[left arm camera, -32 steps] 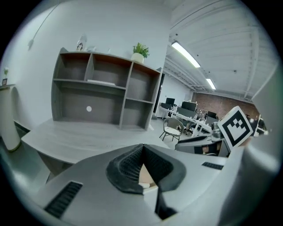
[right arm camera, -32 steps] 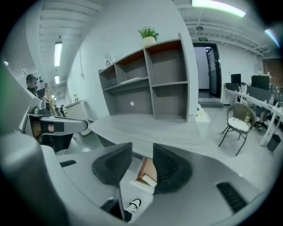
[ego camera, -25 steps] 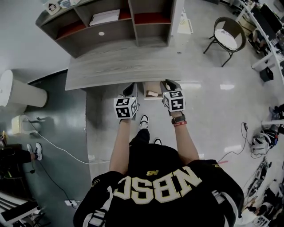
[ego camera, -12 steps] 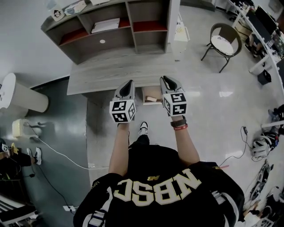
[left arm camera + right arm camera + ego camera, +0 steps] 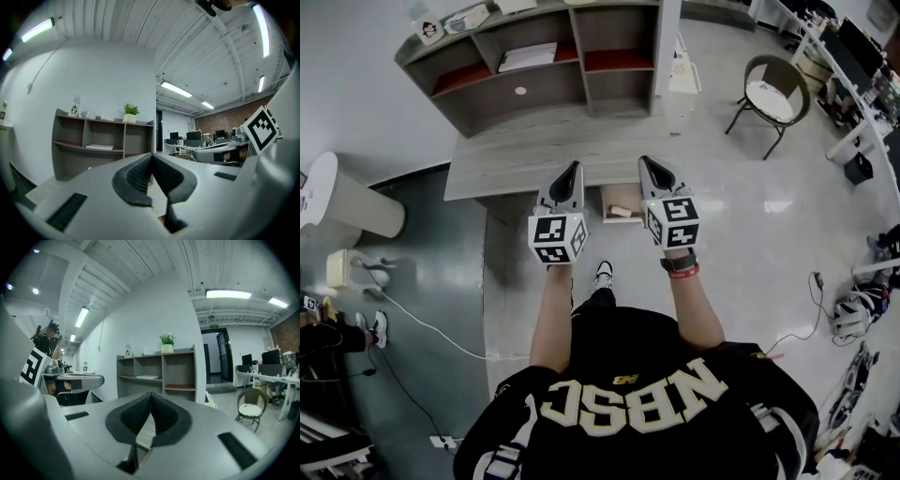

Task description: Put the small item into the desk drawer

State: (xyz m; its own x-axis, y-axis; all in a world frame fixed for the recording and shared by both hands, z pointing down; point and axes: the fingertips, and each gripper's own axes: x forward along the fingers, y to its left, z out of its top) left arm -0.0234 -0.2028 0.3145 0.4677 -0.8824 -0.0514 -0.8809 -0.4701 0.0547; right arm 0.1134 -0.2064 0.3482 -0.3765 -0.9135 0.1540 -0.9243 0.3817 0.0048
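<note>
The small item (image 5: 622, 212) lies in the open drawer (image 5: 613, 194) under the front edge of the surface (image 5: 506, 159), long axis along that edge, just beside the closed, empty right gripper (image 5: 649, 167) and farther from the closed, empty left gripper (image 5: 574, 169).

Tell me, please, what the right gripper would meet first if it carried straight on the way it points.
Probably the shelf unit at the back of the desk. The right gripper, which is shut, seems to point across the desk top rather than into it, though depth is unclear.
</note>
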